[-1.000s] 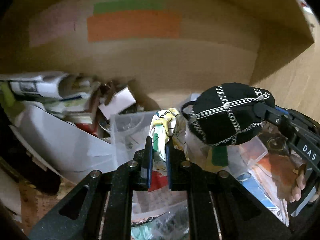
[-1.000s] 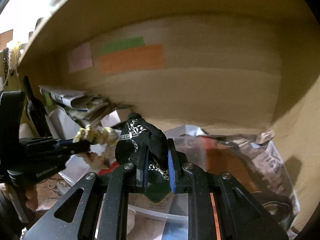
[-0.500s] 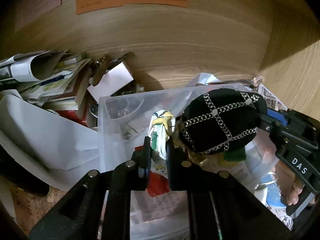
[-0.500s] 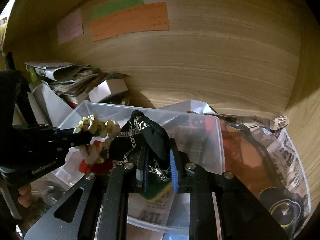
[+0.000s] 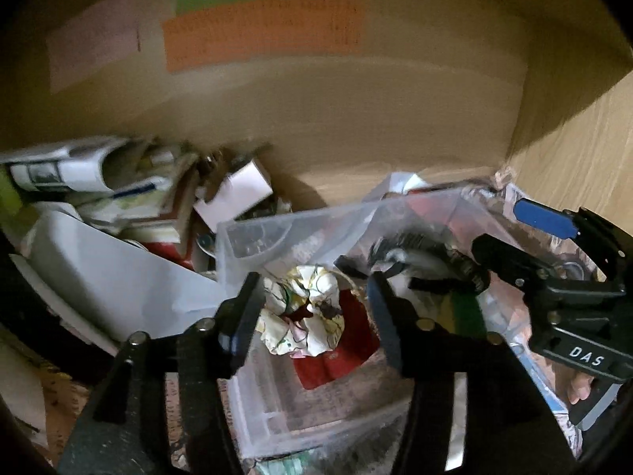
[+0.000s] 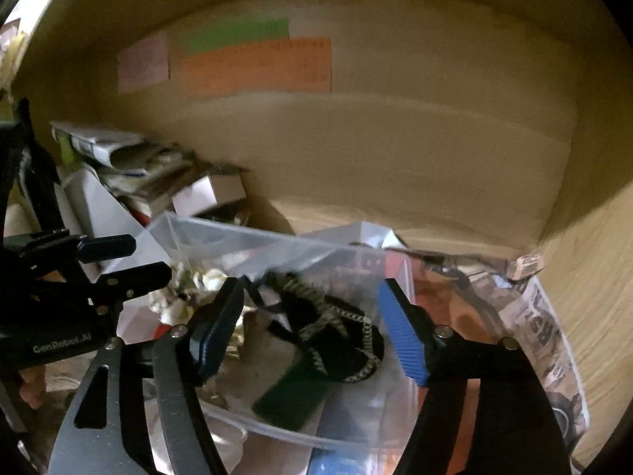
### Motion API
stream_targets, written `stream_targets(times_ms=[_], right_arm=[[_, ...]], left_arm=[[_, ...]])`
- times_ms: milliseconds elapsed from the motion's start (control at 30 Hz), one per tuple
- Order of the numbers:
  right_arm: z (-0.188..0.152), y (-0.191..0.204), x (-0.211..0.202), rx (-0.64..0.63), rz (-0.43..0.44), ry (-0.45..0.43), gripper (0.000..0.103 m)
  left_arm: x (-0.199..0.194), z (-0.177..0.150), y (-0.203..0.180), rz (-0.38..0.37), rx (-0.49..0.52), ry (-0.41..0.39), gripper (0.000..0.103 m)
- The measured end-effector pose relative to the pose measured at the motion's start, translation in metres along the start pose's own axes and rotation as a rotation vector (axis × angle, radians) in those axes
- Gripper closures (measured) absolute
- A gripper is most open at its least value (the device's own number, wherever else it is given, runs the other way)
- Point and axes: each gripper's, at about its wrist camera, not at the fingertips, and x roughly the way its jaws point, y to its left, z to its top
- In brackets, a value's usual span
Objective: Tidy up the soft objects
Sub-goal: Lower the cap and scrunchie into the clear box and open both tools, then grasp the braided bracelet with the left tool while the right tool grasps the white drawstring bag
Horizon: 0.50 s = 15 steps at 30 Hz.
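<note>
A clear plastic bin (image 5: 300, 229) (image 6: 221, 237) stands on a wooden shelf. A white floral scrunchie (image 5: 304, 308) (image 6: 186, 297) lies inside it, over something red. A black pouch with silver chain trim (image 6: 340, 336) (image 5: 427, 261) lies in the bin to its right. My left gripper (image 5: 312, 308) is open, its jaws wide on either side of the scrunchie; it also shows in the right wrist view (image 6: 134, 261). My right gripper (image 6: 308, 332) is open above the black pouch; it also shows in the left wrist view (image 5: 510, 229).
Stacked papers, magazines and a small white box (image 5: 237, 190) crowd the shelf's left side. Newspaper (image 6: 542, 324) lies at the right by the side wall. Orange, green and pink notes (image 5: 261, 31) are stuck on the back panel.
Both grippers opened and let go. The scrunchie and the black pouch dropped into the clear bin. Both grippers have drawn back and up a little.
</note>
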Motion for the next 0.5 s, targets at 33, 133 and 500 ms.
stream_targets(times_ms=[33,133,500], right_arm=[[0.001,0.000,-0.005,0.002,0.005,-0.011,0.034],[0.004,-0.001,-0.023,0.014,0.026,-0.048,0.030],[-0.012,0.008,-0.068,0.007,0.102,-0.099,0.026]], left_arm=[[-0.007,0.001,0.001,0.003,0.001,-0.016,0.044],[-0.029,0.002,0.002,0.010,0.002,-0.065,0.041],[-0.083,-0.023,0.018,0.025,-0.014,-0.132,0.023]])
